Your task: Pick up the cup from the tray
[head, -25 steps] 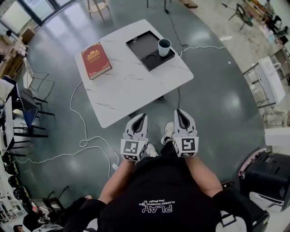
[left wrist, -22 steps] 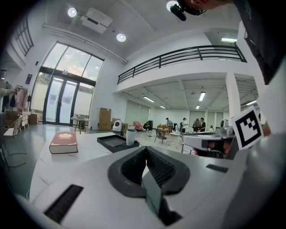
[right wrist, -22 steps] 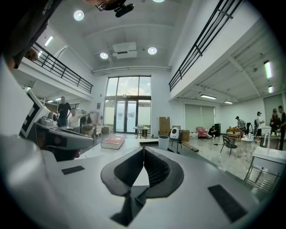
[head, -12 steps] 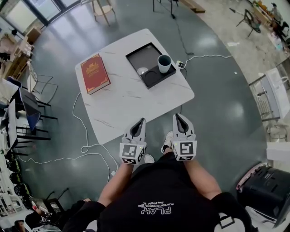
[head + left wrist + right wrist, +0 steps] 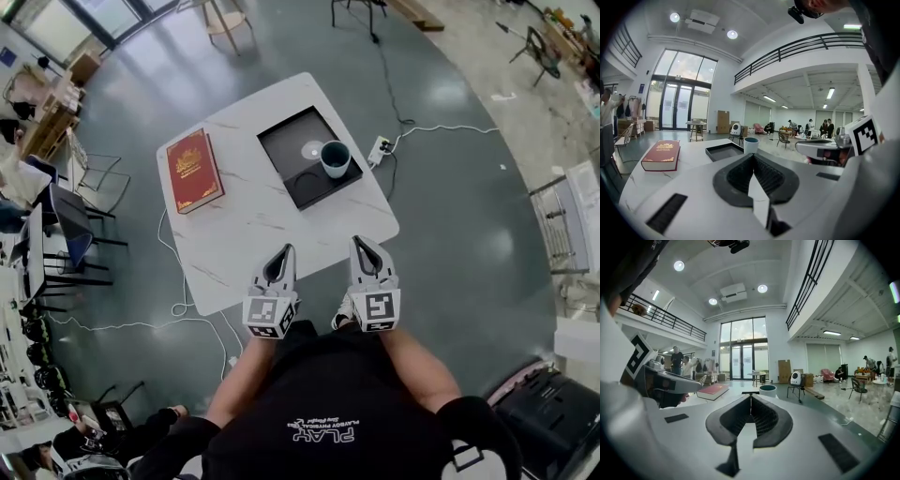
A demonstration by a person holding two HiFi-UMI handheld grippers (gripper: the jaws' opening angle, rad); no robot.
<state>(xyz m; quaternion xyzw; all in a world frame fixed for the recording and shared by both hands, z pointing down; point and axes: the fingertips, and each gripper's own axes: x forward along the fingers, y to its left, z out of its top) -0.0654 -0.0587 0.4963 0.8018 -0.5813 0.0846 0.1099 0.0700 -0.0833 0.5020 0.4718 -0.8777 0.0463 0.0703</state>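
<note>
Both grippers, left [image 5: 284,253] and right [image 5: 360,244], have their jaws pressed together on nothing and hover at the near edge of the table [image 5: 253,220]. I judge the approach is in hand. The cup [image 5: 335,157] stands upright in the black tray [image 5: 286,148], near its right edge (well apart from both tools). The next move calls for reaching forward and spreading one pair of jaws.

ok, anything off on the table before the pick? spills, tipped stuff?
Nothing stands out. The cup stands upright in the black tray, near its right corner, no spill visible. The red book lies flat on the white table. The left gripper and right gripper hang at the table's near edge, jaws together, empty.
</note>
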